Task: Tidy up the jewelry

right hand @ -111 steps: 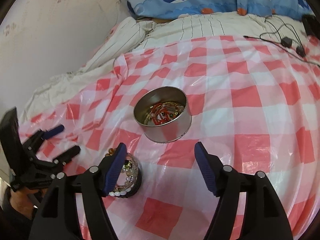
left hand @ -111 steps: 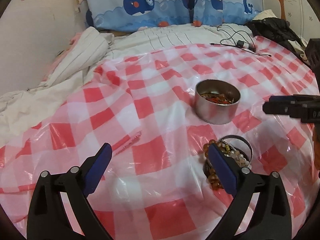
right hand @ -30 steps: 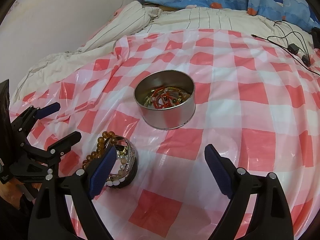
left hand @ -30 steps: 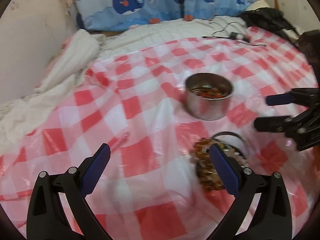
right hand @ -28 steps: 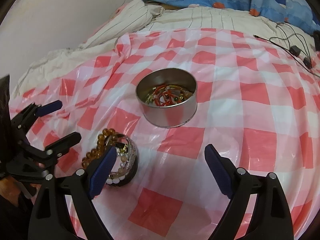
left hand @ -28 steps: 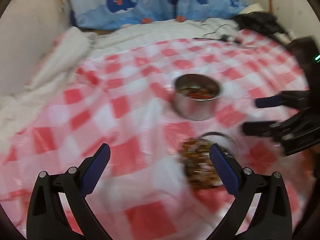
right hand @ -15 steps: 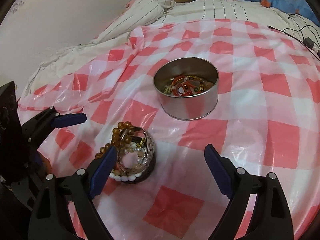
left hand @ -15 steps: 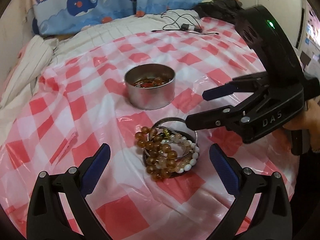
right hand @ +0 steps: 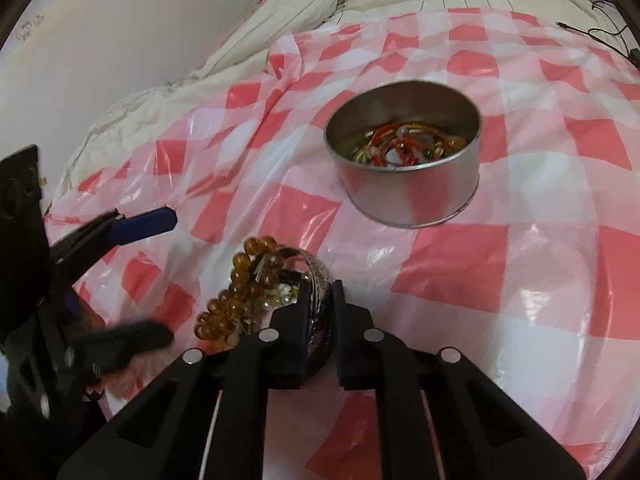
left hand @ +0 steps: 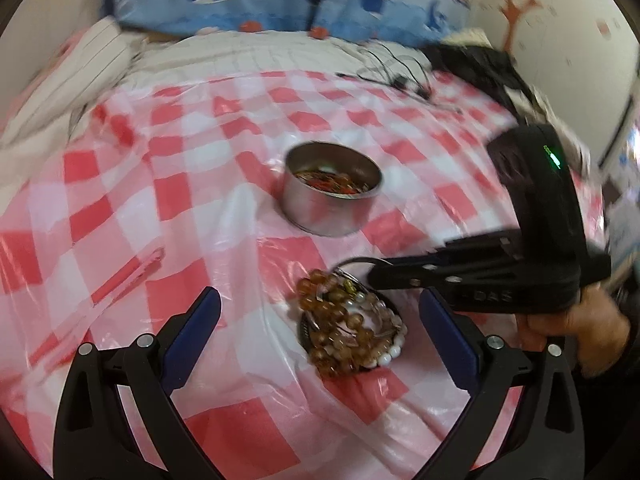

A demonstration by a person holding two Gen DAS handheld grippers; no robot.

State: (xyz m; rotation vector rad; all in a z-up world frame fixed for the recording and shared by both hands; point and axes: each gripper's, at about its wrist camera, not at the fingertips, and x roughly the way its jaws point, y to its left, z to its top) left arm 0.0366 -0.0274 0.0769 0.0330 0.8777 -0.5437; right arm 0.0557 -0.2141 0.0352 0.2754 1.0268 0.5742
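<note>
Left wrist view: left gripper spread wide, holding nothing, above red-and-white checked plastic sheet. Bracelet pile lies between its blue pads. Round metal tin of jewelry sits beyond pile. Right gripper reaches in from right, tips at pile's far edge.

Right wrist view: right gripper clamped on silver bangle at pile's right edge. Tin farther back, apart from pile. Left gripper gaping at left.
</note>
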